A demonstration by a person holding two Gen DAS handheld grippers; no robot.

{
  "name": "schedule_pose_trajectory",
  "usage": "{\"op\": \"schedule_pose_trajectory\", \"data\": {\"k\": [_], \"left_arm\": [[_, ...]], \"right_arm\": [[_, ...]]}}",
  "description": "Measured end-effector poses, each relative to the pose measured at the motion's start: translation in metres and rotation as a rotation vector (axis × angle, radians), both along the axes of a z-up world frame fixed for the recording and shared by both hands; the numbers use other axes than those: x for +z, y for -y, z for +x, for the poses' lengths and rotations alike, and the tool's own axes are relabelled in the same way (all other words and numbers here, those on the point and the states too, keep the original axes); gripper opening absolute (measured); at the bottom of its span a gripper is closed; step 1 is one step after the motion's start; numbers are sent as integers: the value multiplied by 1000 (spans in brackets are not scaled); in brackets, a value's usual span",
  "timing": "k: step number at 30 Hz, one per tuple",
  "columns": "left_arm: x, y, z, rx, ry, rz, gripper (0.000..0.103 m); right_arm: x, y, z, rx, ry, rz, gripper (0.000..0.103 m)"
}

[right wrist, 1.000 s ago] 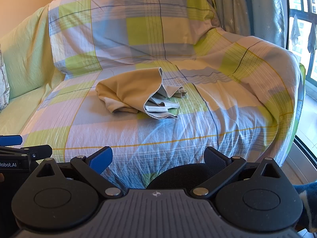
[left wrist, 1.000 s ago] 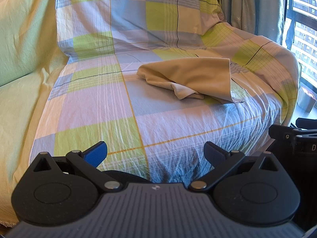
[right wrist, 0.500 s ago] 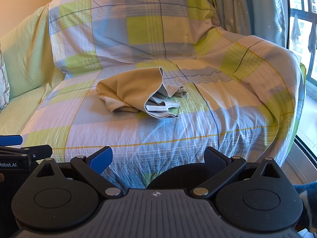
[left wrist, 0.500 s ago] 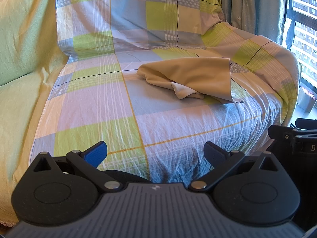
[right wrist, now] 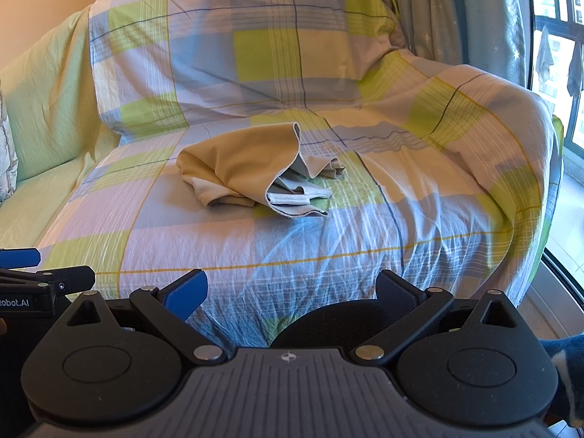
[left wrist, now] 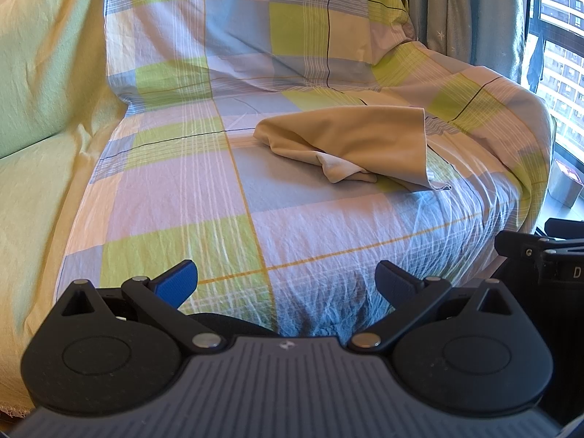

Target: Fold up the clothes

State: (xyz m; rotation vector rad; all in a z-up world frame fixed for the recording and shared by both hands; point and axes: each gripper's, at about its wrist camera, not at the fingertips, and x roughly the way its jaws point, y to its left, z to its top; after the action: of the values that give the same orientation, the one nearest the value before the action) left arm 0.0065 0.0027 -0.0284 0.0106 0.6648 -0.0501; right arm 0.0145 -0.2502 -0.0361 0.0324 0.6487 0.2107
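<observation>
A beige garment [left wrist: 350,146] lies crumpled on the seat of a sofa covered by a checked sheet [left wrist: 204,189]. In the right wrist view the same garment [right wrist: 241,164] shows a grey-white hem folded out at its right side. My left gripper [left wrist: 286,283] hangs open in front of the sofa's front edge, well short of the garment, with nothing between its fingers. My right gripper [right wrist: 292,290] is open too, empty, and equally far back from the garment.
The sofa's right armrest [right wrist: 503,135] rises under the checked sheet. A green cover [left wrist: 40,116] drapes the left part of the sofa. Grey curtains [right wrist: 463,14] and a window [left wrist: 562,58] stand at the right. The other gripper's body shows at each view's edge.
</observation>
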Motion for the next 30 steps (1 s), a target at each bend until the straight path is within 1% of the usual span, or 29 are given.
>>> {"op": "schedule_pose_trajectory", "data": {"k": [30], "left_arm": [[1,0,0,0,3,8,102]], "right_arm": [[0,1,0,0,-1,5,101]]}}
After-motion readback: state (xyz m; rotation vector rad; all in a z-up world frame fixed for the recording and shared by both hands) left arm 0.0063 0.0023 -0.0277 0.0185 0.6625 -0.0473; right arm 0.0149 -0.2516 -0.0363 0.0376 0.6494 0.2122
